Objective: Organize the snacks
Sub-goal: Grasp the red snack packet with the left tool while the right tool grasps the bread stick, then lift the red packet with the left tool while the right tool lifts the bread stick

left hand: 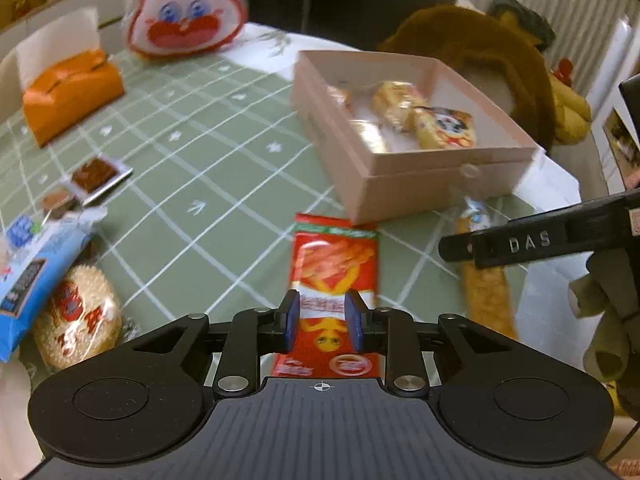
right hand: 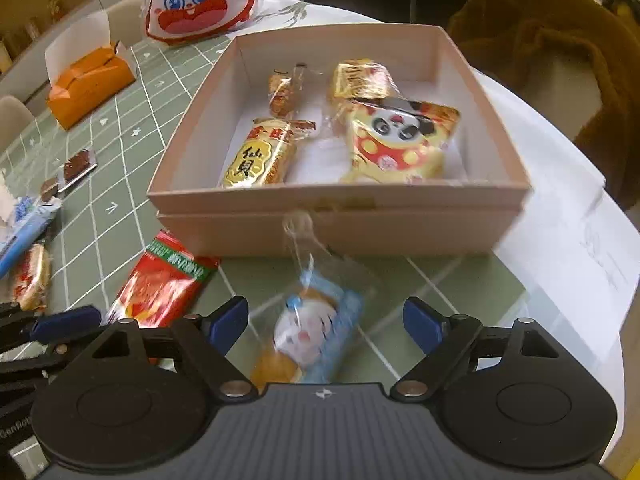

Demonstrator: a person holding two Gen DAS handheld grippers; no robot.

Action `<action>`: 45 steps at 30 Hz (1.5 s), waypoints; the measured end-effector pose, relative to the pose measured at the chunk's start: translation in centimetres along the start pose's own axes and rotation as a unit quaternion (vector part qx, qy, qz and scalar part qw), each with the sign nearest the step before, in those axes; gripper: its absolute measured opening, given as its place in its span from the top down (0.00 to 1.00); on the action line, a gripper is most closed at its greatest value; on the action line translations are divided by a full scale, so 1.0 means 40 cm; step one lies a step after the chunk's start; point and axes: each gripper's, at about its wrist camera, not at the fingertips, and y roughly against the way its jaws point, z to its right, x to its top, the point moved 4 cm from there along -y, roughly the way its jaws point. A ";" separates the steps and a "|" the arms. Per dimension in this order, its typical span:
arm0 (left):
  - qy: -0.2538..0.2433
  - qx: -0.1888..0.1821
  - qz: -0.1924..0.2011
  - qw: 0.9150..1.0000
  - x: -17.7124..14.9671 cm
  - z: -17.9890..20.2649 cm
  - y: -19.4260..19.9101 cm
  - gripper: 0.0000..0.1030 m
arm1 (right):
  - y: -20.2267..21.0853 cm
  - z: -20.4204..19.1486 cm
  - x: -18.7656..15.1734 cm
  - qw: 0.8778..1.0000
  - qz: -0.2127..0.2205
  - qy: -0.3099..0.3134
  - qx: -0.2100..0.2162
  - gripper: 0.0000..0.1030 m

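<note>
A: Where are the snacks sitting?

B: Four wrapped ones are lying inside the pink box (right hand: pixel 340 200): a panda packet (right hand: pixel 400 140), a gold-wrapped piece (right hand: pixel 360 80) behind it, a yellow rice cracker (right hand: pixel 260 156) and a small clear-wrapped sweet (right hand: pixel 284 92). The rest are lying loose on the green checked tablecloth (left hand: pixel 208 152).

A: And the red one?

B: The red packet (left hand: pixel 334 292) is lying flat just in front of the box, one end close against the box's near wall. The left gripper (left hand: pixel 324 320) is hovering over it, its blue pads (left hand: pixel 291 320) drawn close together with a narrow gap. From above they are overlapping the packet's middle, but I cannot tell whether they are pinching it.

A: The other side?

B: The right gripper (right hand: pixel 326 322) is spread wide, gripping nothing (the pads are standing well apart). Under the gap a blue-and-white cake packet (right hand: pixel 312 332) is lying on the cloth, its clear twisted end pointing toward the box.

A: Anything further out?

B: On the left edge a blue wrapper (left hand: pixel 32 272) is leaning over a round sesame cracker (left hand: pixel 78 316), with two small brown packets (left hand: pixel 96 176) beyond. Farther back an orange tissue box (left hand: pixel 72 92) and a rabbit-faced bag (left hand: pixel 184 8) are standing, and a brown furry coat (right hand: pixel 540 48) is hanging behind the pink box.
</note>
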 end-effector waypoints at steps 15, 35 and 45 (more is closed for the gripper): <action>-0.032 0.044 -0.048 0.997 0.007 0.043 -0.053 0.33 | 0.047 0.110 -0.104 0.999 0.016 -0.037 -0.022 0.15; -0.008 -0.006 -0.053 0.999 -0.058 0.126 -0.022 0.43 | 0.111 0.089 -0.166 0.999 0.042 0.018 0.003 0.10; 0.002 0.011 -0.060 0.998 -0.069 0.146 -0.018 0.42 | 0.122 0.076 -0.219 0.997 -0.001 0.071 0.006 0.10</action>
